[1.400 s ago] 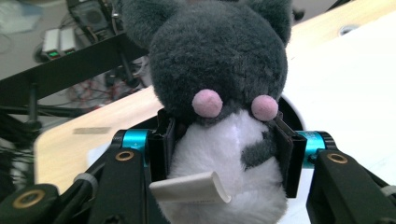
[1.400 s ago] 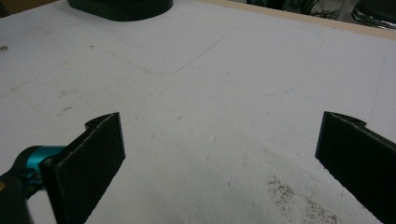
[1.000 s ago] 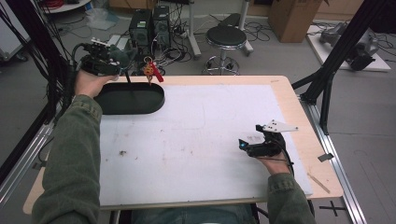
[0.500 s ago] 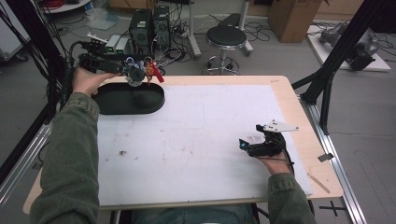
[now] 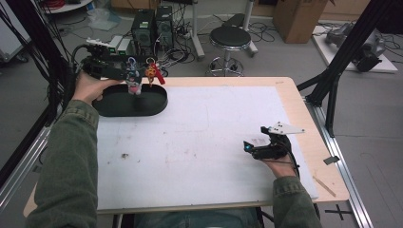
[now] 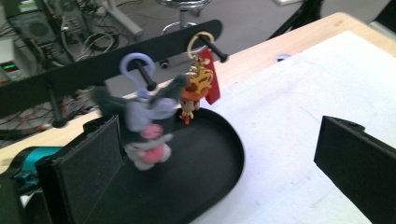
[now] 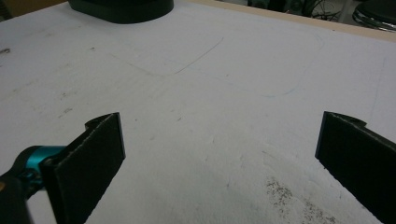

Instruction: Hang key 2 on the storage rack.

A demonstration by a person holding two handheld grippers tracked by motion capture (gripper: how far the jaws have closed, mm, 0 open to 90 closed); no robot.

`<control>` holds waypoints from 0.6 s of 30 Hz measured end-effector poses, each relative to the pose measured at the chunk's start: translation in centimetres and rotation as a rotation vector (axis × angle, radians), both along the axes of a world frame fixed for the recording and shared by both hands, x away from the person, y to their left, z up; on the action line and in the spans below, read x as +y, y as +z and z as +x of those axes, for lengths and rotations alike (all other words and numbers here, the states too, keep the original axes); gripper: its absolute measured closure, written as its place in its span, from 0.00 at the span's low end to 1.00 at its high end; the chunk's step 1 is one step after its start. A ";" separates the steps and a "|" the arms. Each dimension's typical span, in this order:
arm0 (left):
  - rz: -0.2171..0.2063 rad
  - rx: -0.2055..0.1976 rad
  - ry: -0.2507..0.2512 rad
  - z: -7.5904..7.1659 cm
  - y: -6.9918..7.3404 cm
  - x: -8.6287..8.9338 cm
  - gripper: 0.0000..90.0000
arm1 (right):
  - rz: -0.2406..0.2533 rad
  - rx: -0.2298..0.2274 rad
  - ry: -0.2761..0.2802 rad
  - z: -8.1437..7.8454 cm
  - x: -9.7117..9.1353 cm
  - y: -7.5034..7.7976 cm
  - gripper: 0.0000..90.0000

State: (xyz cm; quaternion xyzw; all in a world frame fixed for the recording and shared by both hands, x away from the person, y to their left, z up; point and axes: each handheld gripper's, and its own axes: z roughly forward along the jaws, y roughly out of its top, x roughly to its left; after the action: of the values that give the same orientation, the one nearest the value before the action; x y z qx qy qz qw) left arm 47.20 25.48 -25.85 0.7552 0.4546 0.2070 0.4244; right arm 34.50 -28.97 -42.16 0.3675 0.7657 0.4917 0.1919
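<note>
A grey and lilac plush keychain [image 6: 144, 135] hangs by its lilac ring [image 6: 135, 65] from a peg of a black rail [image 6: 140, 51], blurred as if swinging. An orange figure keychain [image 6: 194, 91] with a red tag hangs from the neighbouring peg. Both dangle over the stand's black oval base [image 6: 205, 158]. My left gripper [image 6: 219, 154] is open; its jaws have just been opening, and the plush hangs free just ahead of the left pad [image 6: 88, 163]. From above, the left gripper [image 5: 114, 71] sits left of the plush [image 5: 134, 85]. My right gripper [image 7: 219, 154] rests open on the white mat [image 5: 199, 142].
The black oval base [image 5: 133, 100] sits at the table's far left corner. Bare wooden table edge [image 5: 328, 166] runs along the right of the mat. Beyond the table are a stool [image 5: 229, 38], computer boxes and cables on the floor.
The left gripper moved the plush toward the rail and let it go; the plush now hangs from its peg. The right gripper has not moved.
</note>
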 end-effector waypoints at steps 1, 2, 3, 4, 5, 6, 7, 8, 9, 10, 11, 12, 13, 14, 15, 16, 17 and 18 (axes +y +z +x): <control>-0.001 0.002 -0.006 -0.2 -0.1 0.1 0.02 | 0.002 0.000 -0.001 0.0 0.0 0.0 0.00; -0.007 0.004 -0.001 -0.3 -0.2 0.1 0.02 | 0.000 -0.001 0.000 0.0 0.0 0.0 0.00; -0.007 0.006 -0.002 -0.5 -0.3 0.2 0.02 | 0.001 0.001 0.000 0.0 0.0 0.0 0.00; -0.019 0.006 -0.001 -0.7 -0.4 0.3 0.02 | 0.001 0.001 0.000 0.0 0.0 0.0 0.00; -0.026 0.005 -0.004 -0.8 -0.6 0.5 0.02 | 0.003 0.002 0.001 0.0 0.1 0.0 0.00; -0.024 0.007 -0.005 -1.0 -0.7 0.6 0.02 | 0.003 0.006 0.001 0.0 0.1 0.0 0.00; -0.020 0.009 -0.004 -1.1 -0.8 0.6 0.02 | 0.002 0.003 0.002 0.0 0.1 0.0 0.00; -0.018 0.012 -0.005 -1.1 -1.0 0.7 0.02 | 0.003 0.004 0.002 0.0 0.1 0.0 0.00; -0.021 0.011 -0.006 -1.3 -1.1 0.8 0.02 | 0.000 -0.001 0.003 0.1 0.1 0.0 0.00; -0.024 0.011 -0.006 -1.4 -1.2 0.8 0.02 | -0.001 -0.002 0.002 0.1 0.1 0.0 0.00; -0.025 0.010 -0.012 -1.5 -1.3 0.8 0.02 | -0.002 -0.002 0.002 0.1 0.1 -0.1 0.00; -0.027 0.007 -0.014 -1.7 -1.4 0.9 0.02 | -0.003 -0.002 0.001 0.1 0.1 -0.1 0.00; -0.030 0.002 -0.023 -1.8 -1.5 0.9 0.02 | -0.003 0.000 0.002 0.1 0.1 -0.1 0.00; -0.032 0.001 -0.033 -2.0 -1.6 0.9 0.02 | -0.004 0.000 0.001 0.1 0.1 0.0 0.00; -0.030 -0.001 -0.042 -2.2 -1.7 0.8 0.02 | -0.003 -0.001 0.001 0.1 0.1 -0.1 0.00; -0.029 -0.005 -0.047 -2.3 -1.9 0.8 0.02 | -0.003 0.003 -0.002 0.0 0.1 0.0 0.00; -0.022 -0.007 -0.050 -2.5 -2.0 0.8 0.02 | -0.004 0.007 -0.002 0.0 0.1 0.0 0.00; -0.023 -0.008 -0.051 -2.6 -2.1 0.7 0.02 | -0.005 0.006 -0.002 0.0 0.1 0.0 0.00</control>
State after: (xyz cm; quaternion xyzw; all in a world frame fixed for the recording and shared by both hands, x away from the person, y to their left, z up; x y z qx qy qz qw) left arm 44.61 26.20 -27.95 0.7610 0.4355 0.1939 0.4400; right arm 34.47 -28.84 -42.19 0.3693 0.7671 0.4886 0.1909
